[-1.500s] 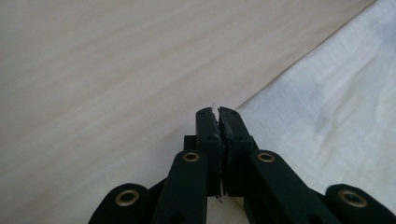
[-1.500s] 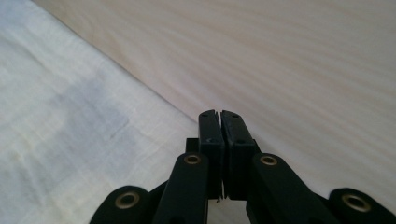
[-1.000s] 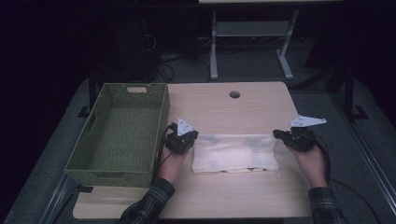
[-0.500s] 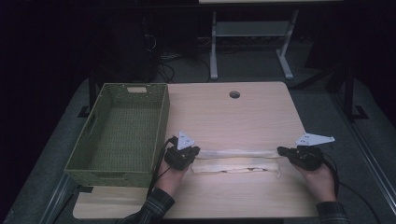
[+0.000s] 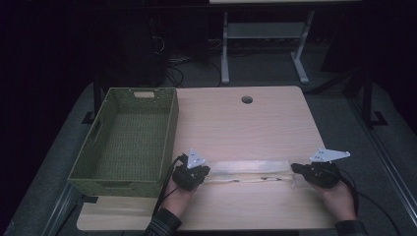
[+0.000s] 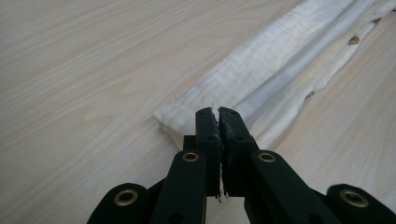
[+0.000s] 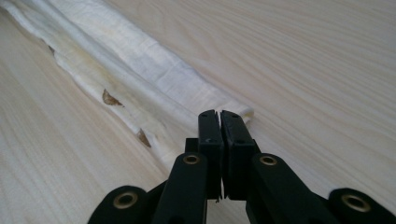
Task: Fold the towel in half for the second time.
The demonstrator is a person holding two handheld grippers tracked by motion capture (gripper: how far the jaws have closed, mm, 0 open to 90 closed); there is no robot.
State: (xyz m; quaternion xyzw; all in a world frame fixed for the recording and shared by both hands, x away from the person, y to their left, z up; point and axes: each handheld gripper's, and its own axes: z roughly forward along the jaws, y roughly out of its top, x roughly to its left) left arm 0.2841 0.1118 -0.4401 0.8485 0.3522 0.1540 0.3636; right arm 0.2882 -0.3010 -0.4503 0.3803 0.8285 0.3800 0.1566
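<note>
While both pairs of jaws stay pinched together, the count of things on the table runs as follows.

Cloths: one, a white cloth (image 5: 248, 171) folded into a long narrow strip, lying flat on the table toward its six o'clock edge and running from nine o'clock to three o'clock between the two grippers.

Cloth marks: a few small brown spots along one folded edge, plain in the right gripper view (image 7: 109, 98) and fainter in the left gripper view (image 6: 353, 40).

Grippers: two, one at each end of the strip.

Left gripper (image 5: 194, 173): at the strip's nine o'clock end; in its own view (image 6: 219, 122) the two black jaws are pressed nearly flat together with the cloth's corner caught between them.

Right gripper (image 5: 307, 172): at the strip's three o'clock end; in its own view (image 7: 219, 123) the jaws are likewise closed tight on the end of the cloth.

Hands: two, one behind each gripper, coming in from six o'clock.

Baskets: one green woven basket (image 5: 98, 172), at nine o'clock of the table, just beside the left gripper.

Tables: one wooden table (image 5: 246, 128), with one round hole (image 5: 247, 100) near its twelve o'clock edge.
</note>
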